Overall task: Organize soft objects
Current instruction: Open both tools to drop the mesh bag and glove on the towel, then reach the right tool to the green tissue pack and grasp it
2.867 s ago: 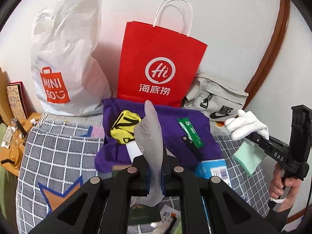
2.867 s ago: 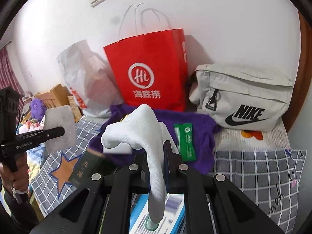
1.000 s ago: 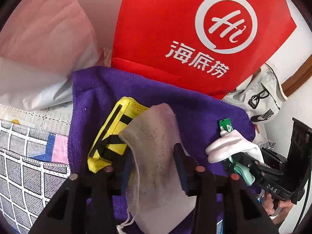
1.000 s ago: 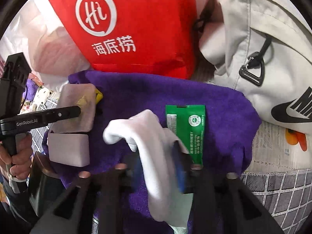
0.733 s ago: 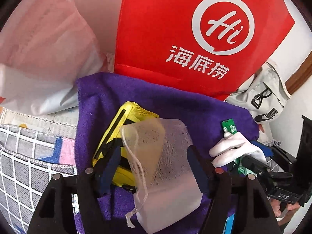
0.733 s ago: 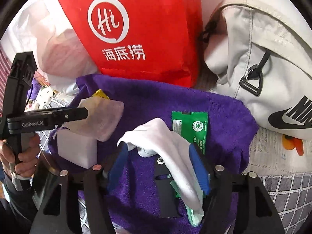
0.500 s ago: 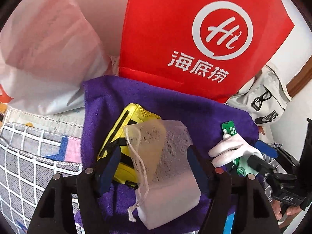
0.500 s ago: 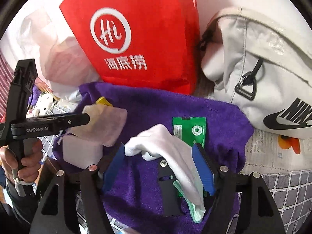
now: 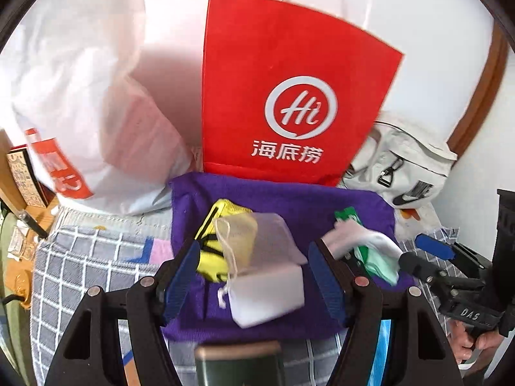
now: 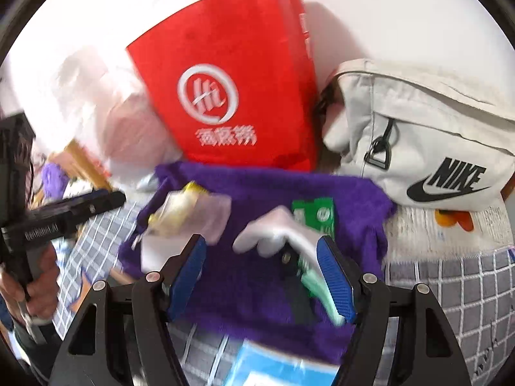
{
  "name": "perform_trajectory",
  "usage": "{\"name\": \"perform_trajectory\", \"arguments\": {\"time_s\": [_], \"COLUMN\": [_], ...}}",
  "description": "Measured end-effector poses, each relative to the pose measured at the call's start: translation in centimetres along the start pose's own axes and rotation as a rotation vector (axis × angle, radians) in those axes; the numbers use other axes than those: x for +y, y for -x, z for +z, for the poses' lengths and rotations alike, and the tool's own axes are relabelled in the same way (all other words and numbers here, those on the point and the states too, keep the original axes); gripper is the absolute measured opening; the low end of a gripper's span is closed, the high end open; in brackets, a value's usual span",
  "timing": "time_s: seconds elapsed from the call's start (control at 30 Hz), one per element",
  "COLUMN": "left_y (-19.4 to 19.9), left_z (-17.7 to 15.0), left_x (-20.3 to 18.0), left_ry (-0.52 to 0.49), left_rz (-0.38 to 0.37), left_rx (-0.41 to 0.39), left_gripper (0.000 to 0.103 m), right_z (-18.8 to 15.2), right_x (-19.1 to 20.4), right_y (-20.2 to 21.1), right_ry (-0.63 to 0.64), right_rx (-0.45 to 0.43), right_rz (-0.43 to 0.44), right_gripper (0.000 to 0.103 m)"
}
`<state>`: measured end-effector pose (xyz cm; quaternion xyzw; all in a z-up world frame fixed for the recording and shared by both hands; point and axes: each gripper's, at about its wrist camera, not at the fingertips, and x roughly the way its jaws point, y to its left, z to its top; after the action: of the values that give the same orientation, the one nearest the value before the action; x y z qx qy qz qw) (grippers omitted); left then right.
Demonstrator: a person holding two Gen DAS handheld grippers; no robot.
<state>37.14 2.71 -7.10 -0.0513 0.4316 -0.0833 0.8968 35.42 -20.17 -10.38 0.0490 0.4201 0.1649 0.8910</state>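
Both grippers lifted back since a second ago; left gripper (image 9: 254, 276) and right gripper (image 10: 260, 276) spread, empty. Grey-white checked bedcover (image 9: 80, 267) nearest. Purple fleece towel (image 9: 289, 199) carries translucent mesh drawstring pouch (image 9: 257, 244) and white sock (image 10: 276, 231), apart. Behind: red paper bag (image 9: 289, 96), cream Nike bag (image 10: 418, 128), white wall (image 9: 418, 16).

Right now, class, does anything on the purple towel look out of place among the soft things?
Yes: a green foil sachet lies on the purple towel, partly under the white sock. It is a packet, not fabric, so it looks misplaced.
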Motion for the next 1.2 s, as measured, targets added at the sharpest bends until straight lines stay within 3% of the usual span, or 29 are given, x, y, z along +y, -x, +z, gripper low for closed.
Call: {"name": "perform_trajectory", "arguments": {"time_s": [0.27,0.43,0.53,0.7,0.8,1.0,1.2], "left_y": [4.7,6.7,7.8,9.0,9.1,9.1,8.6], "left_z": [-6.1,-10.4,-12.6,-15.9,-17.6,-20.2,-21.6], "left_x": [-0.4,1.2,2.1,3.0,3.5,4.7,5.3], "left_ry": [-0.028,0.013,0.039,0.067,0.086,0.118,0.122], "left_rz": [-0.007,0.015,0.033,0.034,0.031,0.026,0.012], "left_rx": [0.006,0.023,0.027,0.031,0.044,0.055,0.077], "left_gripper": [0.068,0.068,0.068,0.068,0.068,0.068,0.068], "right_z": [-5.7,-10.0,-12.3,-15.7,-17.4,-20.1,-20.9], "right_x": [3.7,6.3,7.8,10.3,11.6,13.4,14.3], "right_y": [4.1,6.2,6.8,7.9,7.7,5.8,4.5], "right_ry": [0.051,0.081,0.116,0.201,0.223,0.274,0.316], "right_rx": [0.024,0.058,0.093,0.076,0.084,0.097,0.026], "right_rz": [0.047,0.101,0.107,0.112,0.133,0.078,0.015], "right_gripper": [0.071,0.071,0.074,0.082,0.082,0.082,0.082]}}
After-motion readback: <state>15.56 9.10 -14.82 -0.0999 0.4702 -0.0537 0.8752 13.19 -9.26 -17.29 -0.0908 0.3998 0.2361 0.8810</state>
